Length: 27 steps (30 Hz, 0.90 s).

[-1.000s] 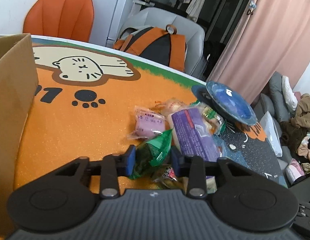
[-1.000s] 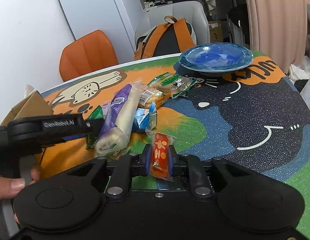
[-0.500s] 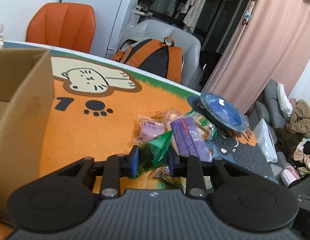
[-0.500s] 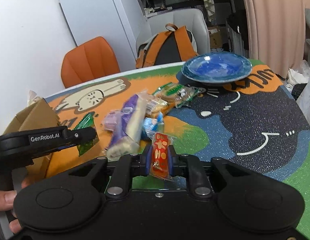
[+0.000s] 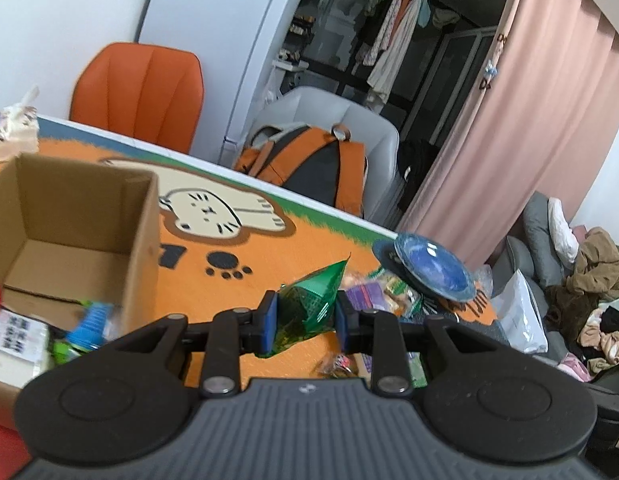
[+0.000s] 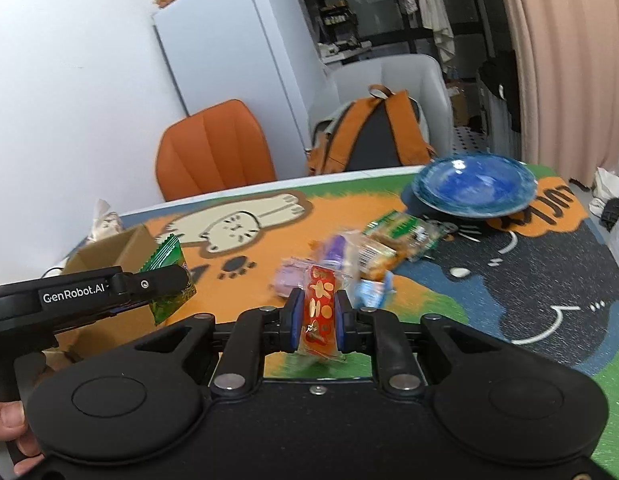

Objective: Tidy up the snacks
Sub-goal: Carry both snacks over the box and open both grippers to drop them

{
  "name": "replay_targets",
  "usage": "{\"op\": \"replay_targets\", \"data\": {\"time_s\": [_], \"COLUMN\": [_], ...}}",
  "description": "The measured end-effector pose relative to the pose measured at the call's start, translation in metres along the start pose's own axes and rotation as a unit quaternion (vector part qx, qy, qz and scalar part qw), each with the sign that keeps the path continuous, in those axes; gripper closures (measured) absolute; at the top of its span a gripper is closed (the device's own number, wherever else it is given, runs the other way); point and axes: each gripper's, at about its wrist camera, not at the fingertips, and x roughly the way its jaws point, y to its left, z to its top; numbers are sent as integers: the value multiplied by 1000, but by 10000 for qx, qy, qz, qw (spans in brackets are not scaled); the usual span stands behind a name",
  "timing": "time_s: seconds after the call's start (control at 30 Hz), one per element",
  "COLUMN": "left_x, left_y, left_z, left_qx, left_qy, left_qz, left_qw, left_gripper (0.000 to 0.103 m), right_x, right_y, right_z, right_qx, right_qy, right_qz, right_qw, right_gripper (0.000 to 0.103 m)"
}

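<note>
Two grips: left fingers pinching green packet, right fingers clamping red packet.

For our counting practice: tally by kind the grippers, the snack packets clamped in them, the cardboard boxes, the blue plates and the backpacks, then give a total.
Grippers: 2, the left gripper and the right gripper
Clamped snack packets: 2, the green packet and the red packet
Cardboard box: 1
Blue plate: 1
Backpack: 1
Total: 7
</note>
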Motion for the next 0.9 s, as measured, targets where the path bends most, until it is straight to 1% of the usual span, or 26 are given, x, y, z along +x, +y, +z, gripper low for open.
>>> {"op": "replay_targets", "data": {"time_s": [0.4, 0.6, 0.77, 0.9], "left_x": [-38, -50, -57, -61], "left_y": [31, 54, 74, 92], "left_z": [18, 21, 25, 31], "left_qx": [-112, -246, -404, -536], "left_qy": [-345, -444, -524, -603], "left_qz": [185, 257, 452, 700], "left_qw": [9992, 9984, 9968, 9943], "left_gripper": [75, 75, 75, 75], "right_x": [-1, 2, 4, 3], "right_y": [48, 69, 86, 100], "right_z": [6, 7, 8, 10], "right_qx": [-183, -266, -324, -426], "right_qy": [-173, -224, -237, -279], "right_qz": [304, 395, 476, 523], "right_qw": [9992, 9986, 9981, 9973], "right_gripper": [86, 86, 86, 86]}}
